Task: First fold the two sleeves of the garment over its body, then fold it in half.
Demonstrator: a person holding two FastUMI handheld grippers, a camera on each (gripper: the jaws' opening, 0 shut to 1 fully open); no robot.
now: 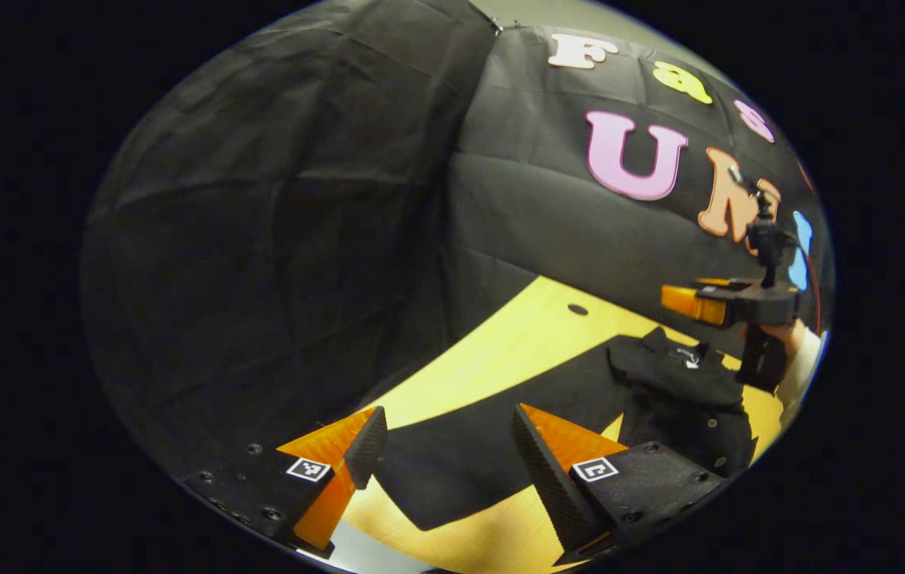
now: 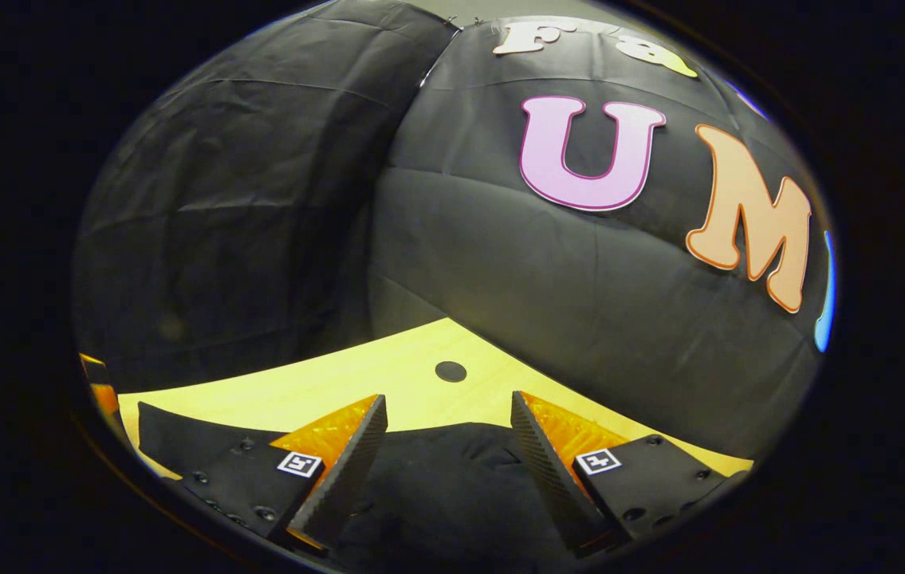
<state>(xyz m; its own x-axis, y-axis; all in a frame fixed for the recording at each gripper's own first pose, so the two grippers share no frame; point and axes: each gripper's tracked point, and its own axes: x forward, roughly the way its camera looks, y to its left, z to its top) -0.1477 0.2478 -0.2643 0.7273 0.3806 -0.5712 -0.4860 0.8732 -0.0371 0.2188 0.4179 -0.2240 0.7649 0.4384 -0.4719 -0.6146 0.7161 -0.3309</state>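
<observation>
Table [image 1: 516, 343] pale wood, round hole [image 2: 450, 371] | black garment [image 1: 500, 430] spread | both tools gaping, empty: left tool [image 1: 446, 438], right tool [image 2: 447, 430]

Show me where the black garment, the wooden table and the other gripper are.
black garment [image 1: 452, 470]: left gripper view, its flat body.
wooden table [image 2: 388, 375]: right gripper view, bare top.
right gripper [image 1: 679, 300]: left gripper view, its fingertips, above the garment's collar end.

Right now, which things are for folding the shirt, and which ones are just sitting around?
For the job:
- black shirt, spread on the table
- left claw, open above the shirt
- right claw, open above the dark cloth

Just there:
- yellow wooden table
- round dark hole in the table
- black cloth wall
</observation>
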